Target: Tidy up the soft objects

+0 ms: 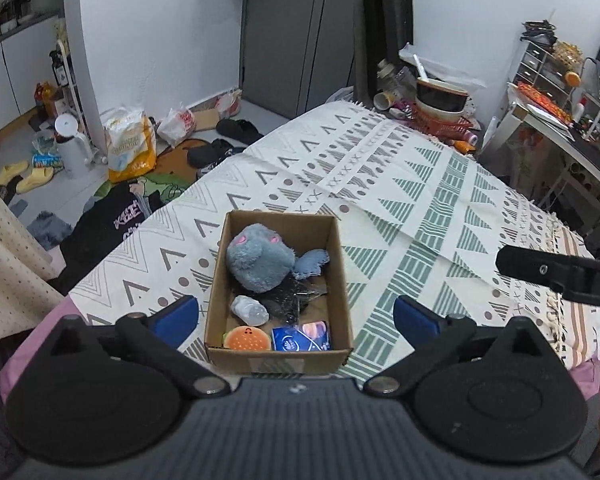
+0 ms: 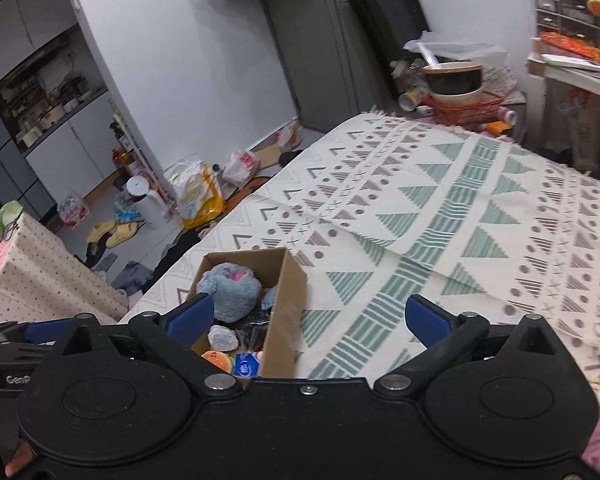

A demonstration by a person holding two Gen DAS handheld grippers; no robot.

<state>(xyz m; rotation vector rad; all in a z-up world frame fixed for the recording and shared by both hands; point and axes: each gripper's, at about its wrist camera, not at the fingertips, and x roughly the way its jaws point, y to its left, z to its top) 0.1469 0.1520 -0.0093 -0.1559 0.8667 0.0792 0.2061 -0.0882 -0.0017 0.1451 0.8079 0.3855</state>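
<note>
An open cardboard box [image 1: 342, 280] sits on the patterned bedspread [image 1: 420, 208]. Inside lie a grey-blue plush toy [image 1: 258, 260], a black mesh item [image 1: 290, 298], a small white pouch [image 1: 250, 310], an orange burger-shaped squishy [image 1: 246, 338] and a blue tissue pack [image 1: 300, 338]. My left gripper [image 1: 296, 316] is open and empty, its blue fingers either side of the box's near end, above it. My right gripper [image 2: 308, 316] is open and empty; the box [image 2: 288, 304] with the plush [image 2: 232, 292] is at its left finger. The right gripper's body shows in the left wrist view [image 1: 560, 276].
A red basket with a bowl [image 1: 440, 104] and bottles stands at the bed's far end. Bags, slippers [image 1: 24, 176] and clothes [image 1: 120, 216] lie on the floor to the left. A desk [image 1: 572, 136] stands at the right. A dotted cloth-covered object [image 2: 40, 276] is at the left.
</note>
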